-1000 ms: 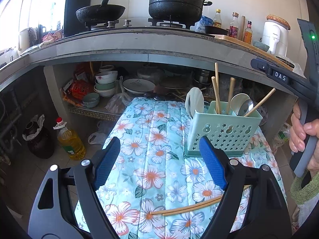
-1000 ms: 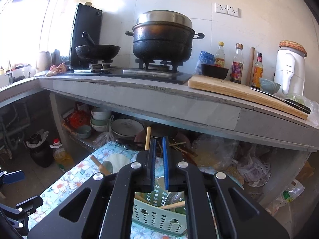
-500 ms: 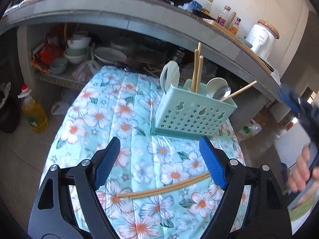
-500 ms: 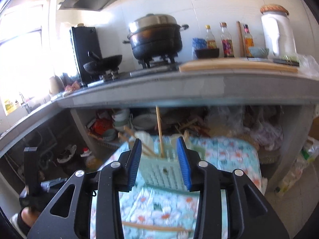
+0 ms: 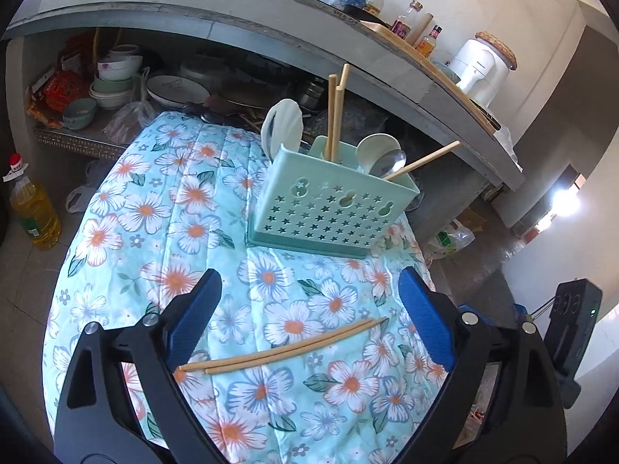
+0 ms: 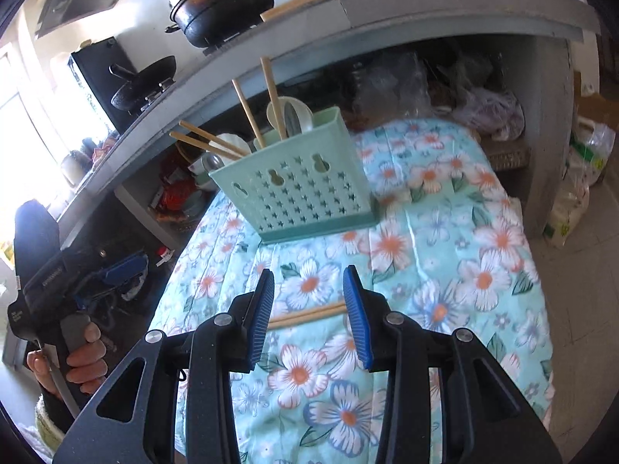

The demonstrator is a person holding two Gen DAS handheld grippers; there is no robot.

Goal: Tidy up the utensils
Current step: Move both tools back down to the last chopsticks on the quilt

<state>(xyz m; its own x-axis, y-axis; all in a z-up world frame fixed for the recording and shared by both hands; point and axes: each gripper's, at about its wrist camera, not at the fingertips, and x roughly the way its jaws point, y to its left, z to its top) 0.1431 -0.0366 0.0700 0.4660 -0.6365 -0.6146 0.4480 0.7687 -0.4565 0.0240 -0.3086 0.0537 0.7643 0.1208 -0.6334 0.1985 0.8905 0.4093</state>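
A pair of wooden chopsticks (image 5: 282, 348) lies loose on the flowered tablecloth (image 5: 162, 208), near its front edge. Behind them stands a mint-green perforated utensil caddy (image 5: 329, 208) with chopsticks, white spoons and a metal spoon in it. My left gripper (image 5: 309, 321) hovers over the loose pair, its jaws opening wide and pressing on nothing. My right gripper (image 6: 309, 309) is open, tilted down at the same chopsticks (image 6: 309, 313), which show in the gap between its pads, untouched. The caddy (image 6: 298, 197) stands just beyond.
A grey stove counter (image 5: 232, 4) overhangs the table's far side, with bowls and plates (image 5: 116, 81) on the shelf below. An oil bottle (image 5: 33, 208) stands on the floor at left. A hand holding the left gripper (image 6: 77, 348) shows at left in the right wrist view.
The right gripper went from shut to open and came down from above the caddy to the loose chopsticks. The left gripper tipped downward and its jaws spread wider.
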